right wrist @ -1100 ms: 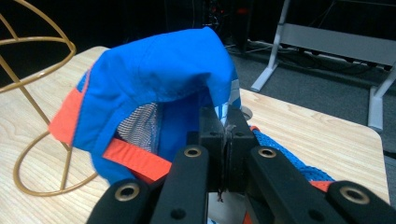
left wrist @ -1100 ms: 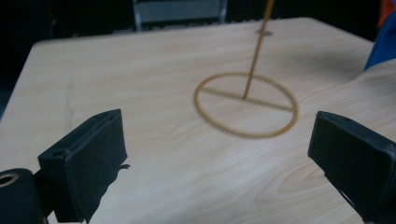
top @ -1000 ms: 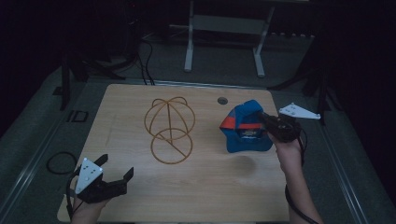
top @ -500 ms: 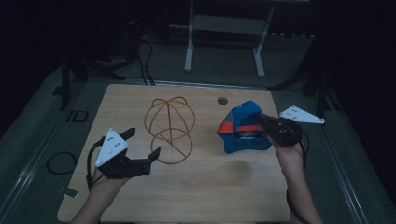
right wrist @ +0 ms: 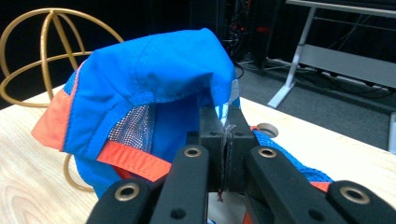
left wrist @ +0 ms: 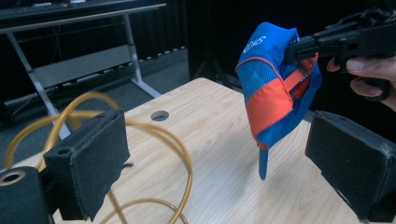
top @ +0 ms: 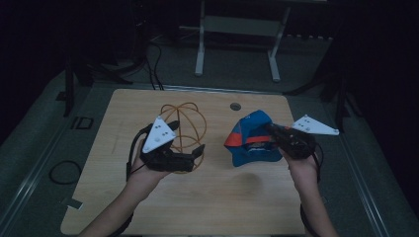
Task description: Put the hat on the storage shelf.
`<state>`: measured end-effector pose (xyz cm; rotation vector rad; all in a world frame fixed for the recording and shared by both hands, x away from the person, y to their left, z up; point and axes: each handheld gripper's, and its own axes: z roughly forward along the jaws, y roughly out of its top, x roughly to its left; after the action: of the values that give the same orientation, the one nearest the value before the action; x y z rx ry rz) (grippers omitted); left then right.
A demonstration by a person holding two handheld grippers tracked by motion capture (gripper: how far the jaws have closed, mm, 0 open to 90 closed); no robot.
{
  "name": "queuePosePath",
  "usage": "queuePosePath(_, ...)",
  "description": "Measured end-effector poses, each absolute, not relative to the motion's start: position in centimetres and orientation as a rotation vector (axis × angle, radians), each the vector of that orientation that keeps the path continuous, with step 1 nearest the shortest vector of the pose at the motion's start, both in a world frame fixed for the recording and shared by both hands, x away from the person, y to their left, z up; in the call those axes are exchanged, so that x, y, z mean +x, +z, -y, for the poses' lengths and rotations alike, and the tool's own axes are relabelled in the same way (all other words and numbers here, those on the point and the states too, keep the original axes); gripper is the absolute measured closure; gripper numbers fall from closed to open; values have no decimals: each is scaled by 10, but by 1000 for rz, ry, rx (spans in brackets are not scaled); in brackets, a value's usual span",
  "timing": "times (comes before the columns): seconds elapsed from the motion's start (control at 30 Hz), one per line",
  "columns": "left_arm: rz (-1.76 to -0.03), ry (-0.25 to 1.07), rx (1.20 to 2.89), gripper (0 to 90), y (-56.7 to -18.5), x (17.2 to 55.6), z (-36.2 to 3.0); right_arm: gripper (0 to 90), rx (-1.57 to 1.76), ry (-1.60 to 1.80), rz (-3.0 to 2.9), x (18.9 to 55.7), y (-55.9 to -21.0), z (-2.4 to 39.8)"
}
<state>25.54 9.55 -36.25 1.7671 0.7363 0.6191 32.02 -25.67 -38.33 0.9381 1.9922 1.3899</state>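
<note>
At right of centre in the high view, the right gripper has its jaws pinched tight on the blue and orange cap, holding it clear of the table. In the right gripper view the cap's fabric sits squeezed between the closed jaws at lower centre. Left of centre, the left gripper has its jaws spread wide, just beside the gold wire stand; in its own view the cap hangs in the upper right, between and beyond its jaws.

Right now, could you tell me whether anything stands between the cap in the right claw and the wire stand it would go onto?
Nothing visible lies on the bare wood between the cap and the wire stand. The open left claw sits at the stand's near side, with one pad beside a wire hoop, so it could crowd a low approach.
</note>
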Motion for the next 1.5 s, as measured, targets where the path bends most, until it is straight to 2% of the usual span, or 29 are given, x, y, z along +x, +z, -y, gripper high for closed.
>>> queuePosePath(0.17, -659, 584, 1782, 96, -357, 262, -72, 887, 928, 1390, -2002, 318, -383, 253)
queuePosePath(0.63, -587, 502, 1860, 175, -360, 295, -17, 887, 851, 1432, -1999, 303, -370, 248)
queuePosePath(0.73, -590, 489, 1857, 181, -359, 300, -9, 887, 841, 1437, -1999, 300, -369, 247)
queuePosePath(0.97, -620, 492, 1895, 255, -363, 308, 8, 886, 825, 1437, -2012, 296, -371, 243)
queuePosePath(1.1, -624, 502, 1914, 356, -366, 310, 14, 886, 809, 1428, -2023, 294, -374, 240)
queuePosePath(1.2, -622, 516, 1912, 539, -369, 312, 16, 886, 807, 1436, -2025, 292, -375, 239)
queuePosePath(1.3, -630, 534, 1910, 681, -371, 313, 16, 886, 806, 1439, -2028, 290, -375, 237)
queuePosePath(1.43, -620, 541, 1937, 843, -371, 315, 19, 886, 800, 1437, -2040, 288, -377, 234)
queuePosePath(1.5, -602, 560, 1955, 879, -372, 316, 22, 885, 801, 1438, -2045, 287, -379, 233)
